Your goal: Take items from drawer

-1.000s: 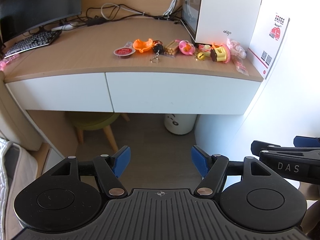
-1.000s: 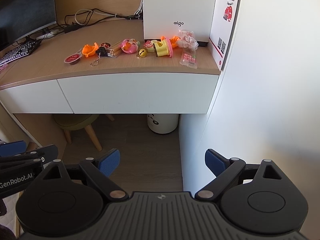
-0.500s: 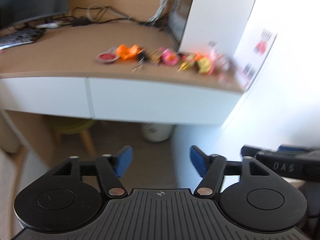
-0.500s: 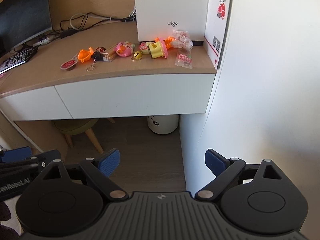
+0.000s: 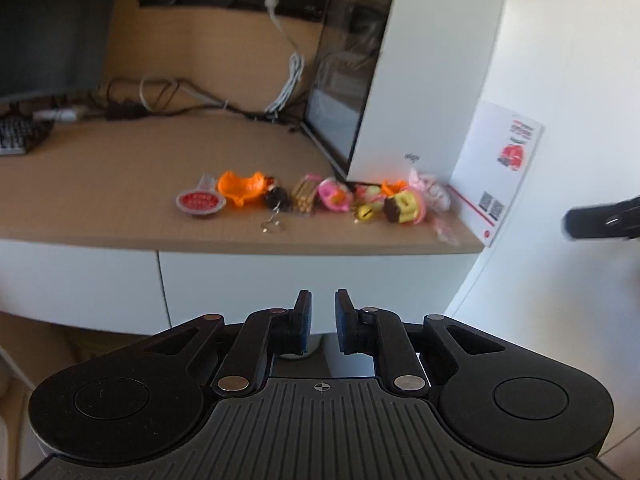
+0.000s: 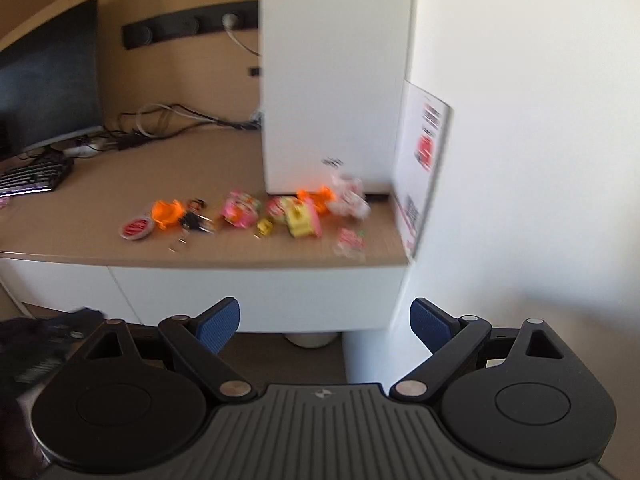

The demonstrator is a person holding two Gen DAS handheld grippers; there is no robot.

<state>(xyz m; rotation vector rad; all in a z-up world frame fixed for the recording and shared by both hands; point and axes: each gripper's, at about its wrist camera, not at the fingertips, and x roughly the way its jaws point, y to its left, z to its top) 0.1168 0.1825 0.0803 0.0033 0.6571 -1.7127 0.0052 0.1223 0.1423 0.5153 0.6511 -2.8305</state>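
Note:
Two white drawer fronts, one on the left (image 5: 80, 280) and one on the right (image 5: 304, 276), sit shut under the wooden desk top (image 5: 120, 176); the right one is also in the right wrist view (image 6: 256, 296). A row of small toys lies on the desk: a red-lidded cup (image 5: 200, 202), an orange toy (image 5: 240, 186), a pink one (image 5: 334, 196) and a yellow-brown one (image 5: 402, 208). My left gripper (image 5: 322, 300) hangs in front of the right drawer, its jaws closing to a narrow slit with nothing between them. My right gripper (image 6: 325, 312) stands wide open and empty before the same drawer.
A white computer case (image 5: 420, 80) stands behind the toys, with a printed card (image 5: 500, 172) leaning on the white wall to the right. A monitor (image 5: 48, 28), a keyboard (image 5: 16, 136) and cables lie at the left. A white bin (image 6: 310, 338) sits under the desk.
My left gripper's jaws have come together from wide open, and it has moved closer to the desk. The right gripper has risen, staying open. The drawers stay shut.

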